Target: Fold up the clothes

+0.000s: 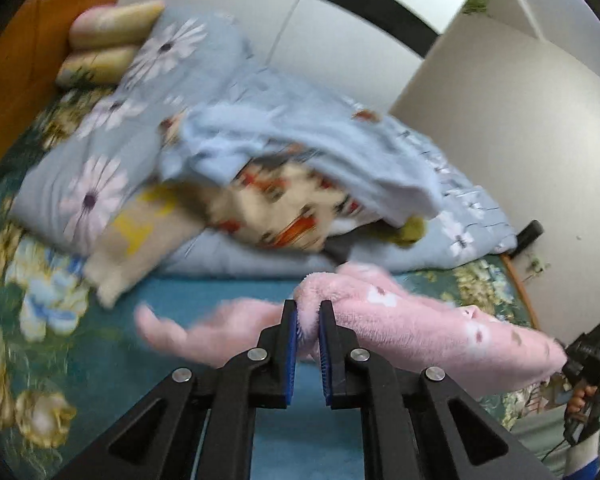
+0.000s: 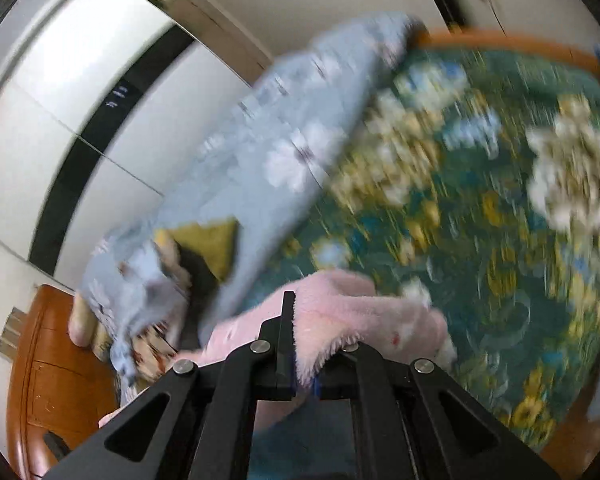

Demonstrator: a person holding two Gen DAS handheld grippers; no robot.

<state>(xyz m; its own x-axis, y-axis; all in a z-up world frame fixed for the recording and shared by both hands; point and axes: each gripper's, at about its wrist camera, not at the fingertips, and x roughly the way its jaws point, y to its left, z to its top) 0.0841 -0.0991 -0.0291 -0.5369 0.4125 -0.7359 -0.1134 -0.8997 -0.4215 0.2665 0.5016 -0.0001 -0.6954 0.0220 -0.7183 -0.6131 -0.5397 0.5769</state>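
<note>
While the bed (image 1: 40, 288) with its green floral sheet carries a heap of light blue floral quilt (image 1: 220, 92) and mixed clothes, a pink fleece garment (image 1: 420, 320) hangs stretched above it between both tools. The left tongs (image 1: 308, 312) pinch one fold; the right tongs (image 2: 296, 308) are clamped on the other end.

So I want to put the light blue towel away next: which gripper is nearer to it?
Left. The left gripper, shut on the pink fleece garment, faces the light blue towel on the pile just beyond. The right gripper is off to the side, gripping the garment's far end.
</note>
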